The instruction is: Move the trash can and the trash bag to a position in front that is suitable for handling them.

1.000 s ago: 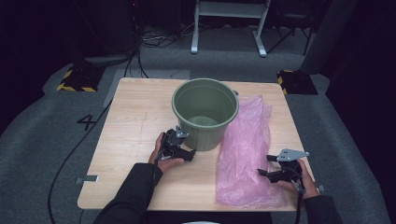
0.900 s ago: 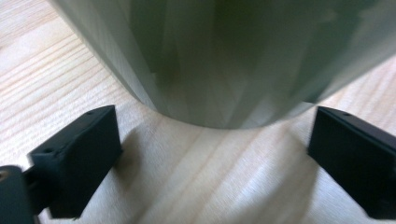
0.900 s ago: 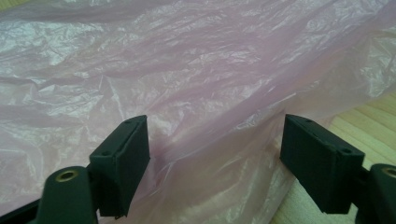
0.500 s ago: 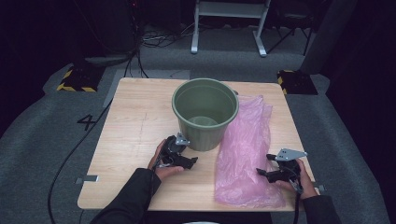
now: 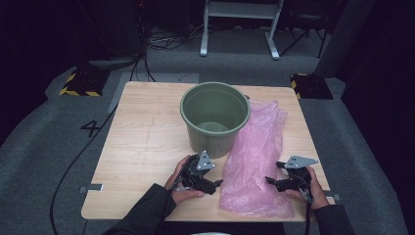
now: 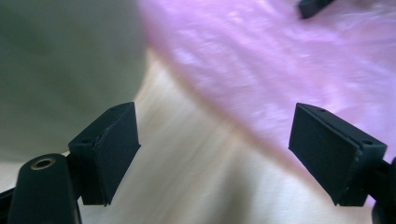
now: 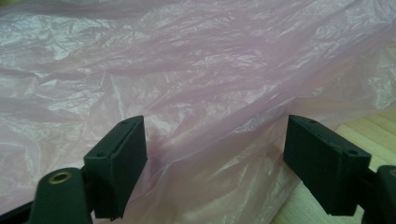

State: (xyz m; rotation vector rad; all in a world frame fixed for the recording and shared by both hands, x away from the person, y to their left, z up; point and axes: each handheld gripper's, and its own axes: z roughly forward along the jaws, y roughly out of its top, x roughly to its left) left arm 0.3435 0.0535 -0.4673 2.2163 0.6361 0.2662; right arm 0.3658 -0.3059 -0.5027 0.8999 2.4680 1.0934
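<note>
The pink plastic bag lies flat on the table just right of the empty green bucket, so lining it looks hardly begun. The left hand-held gripper and right hand-held gripper flank the bag's near end, both gaping, nothing grasped.

**Both grippers held wide near the table's front edge**

Your left gripper sits near the middle of the front edge, hand wrapped around its body, jaws pointing right. They have just been closing a little, yet stand wide with nothing between them. Your right gripper rests near the front right corner, jaws pointing left and spread wide. Both dark-sleeved forearms enter over the front edge.
</note>
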